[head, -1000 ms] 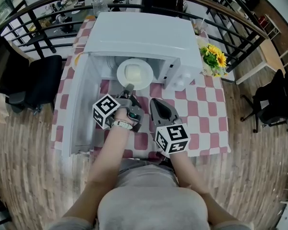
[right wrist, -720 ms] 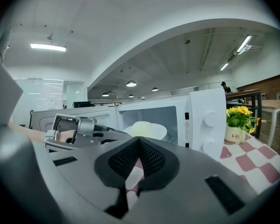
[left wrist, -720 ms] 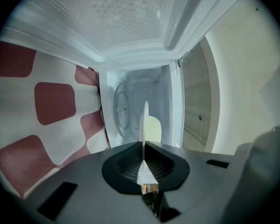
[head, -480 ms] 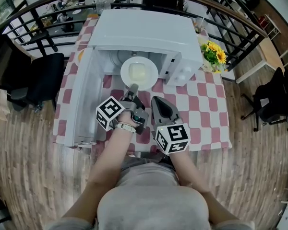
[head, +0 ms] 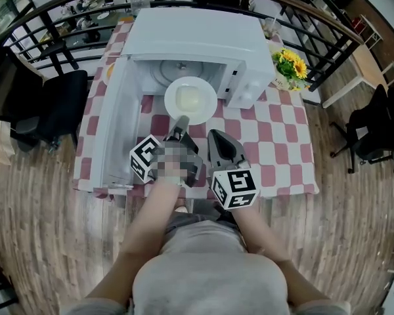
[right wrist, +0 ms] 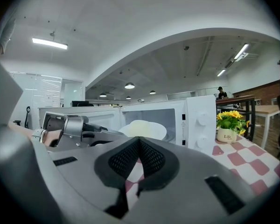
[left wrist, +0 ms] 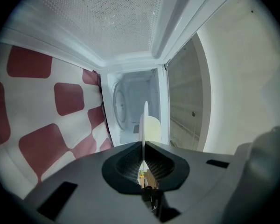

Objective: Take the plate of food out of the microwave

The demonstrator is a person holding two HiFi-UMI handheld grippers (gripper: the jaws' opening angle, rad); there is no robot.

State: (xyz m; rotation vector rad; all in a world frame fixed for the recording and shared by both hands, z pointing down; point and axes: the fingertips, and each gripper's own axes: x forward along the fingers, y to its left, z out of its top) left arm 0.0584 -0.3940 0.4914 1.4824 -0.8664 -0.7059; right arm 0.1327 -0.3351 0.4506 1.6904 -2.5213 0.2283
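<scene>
Left gripper (left wrist: 143, 146) jaws pinch plate (left wrist: 144, 116) rim, clear only in its view, right gripper (right wrist: 139, 141) jaws closed, empty

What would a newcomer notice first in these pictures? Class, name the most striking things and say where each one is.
The white plate of food stands out, held at the mouth of the open microwave, its near rim pinched by the left gripper. The right gripper hangs shut and empty just beside it, over the red-and-white checked tablecloth. Yellow flowers stand right of the microwave.
</scene>
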